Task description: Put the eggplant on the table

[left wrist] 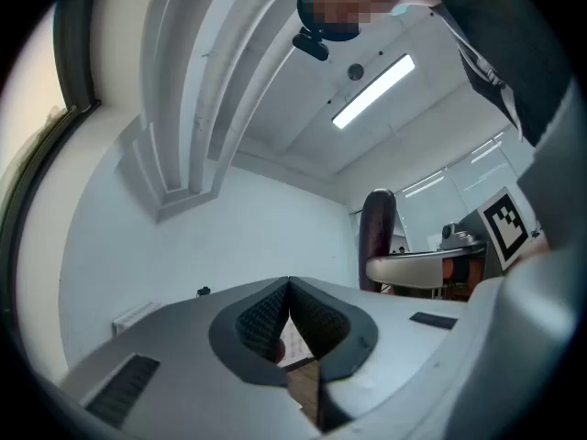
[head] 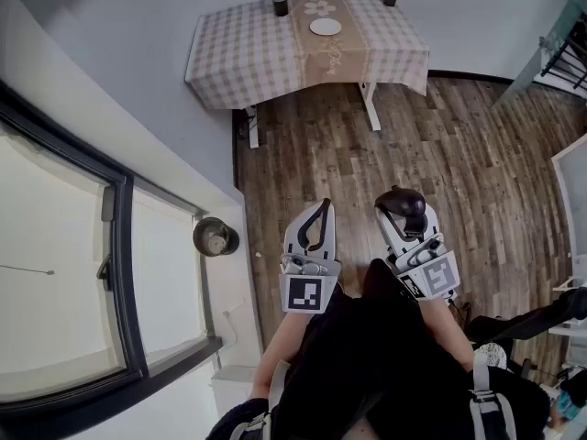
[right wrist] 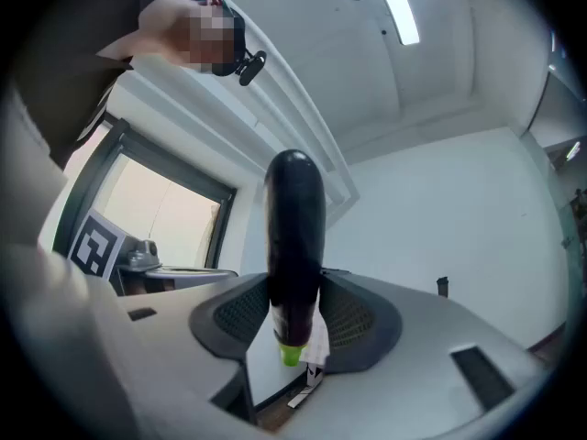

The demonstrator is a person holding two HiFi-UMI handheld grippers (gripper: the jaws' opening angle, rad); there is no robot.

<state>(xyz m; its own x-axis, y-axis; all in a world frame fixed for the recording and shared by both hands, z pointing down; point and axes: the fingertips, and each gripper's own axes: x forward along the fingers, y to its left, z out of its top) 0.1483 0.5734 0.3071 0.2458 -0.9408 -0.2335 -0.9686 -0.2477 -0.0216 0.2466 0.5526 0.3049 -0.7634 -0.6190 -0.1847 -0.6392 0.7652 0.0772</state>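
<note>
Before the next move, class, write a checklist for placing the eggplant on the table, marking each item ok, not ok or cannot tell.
1. Eggplant gripped by right hand-held gripper: ok, jaws shut on it.
2. Left hand-held gripper free: ok, jaws together, nothing between.
3. Table within reach: not ok, it stands far across the floor.
4. Bare table space left of the plate for landing: ok.

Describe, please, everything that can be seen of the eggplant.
The long, glossy, dark purple eggplant looks smooth and whole, with a small light green stem end. The dark grey ribbed fingers of the right gripper are shut on that stem-side part; the rest sticks out beyond them. Nothing else touches it. It is held in the air above the brown wood floor, away from the table with the checked cloth.
</note>
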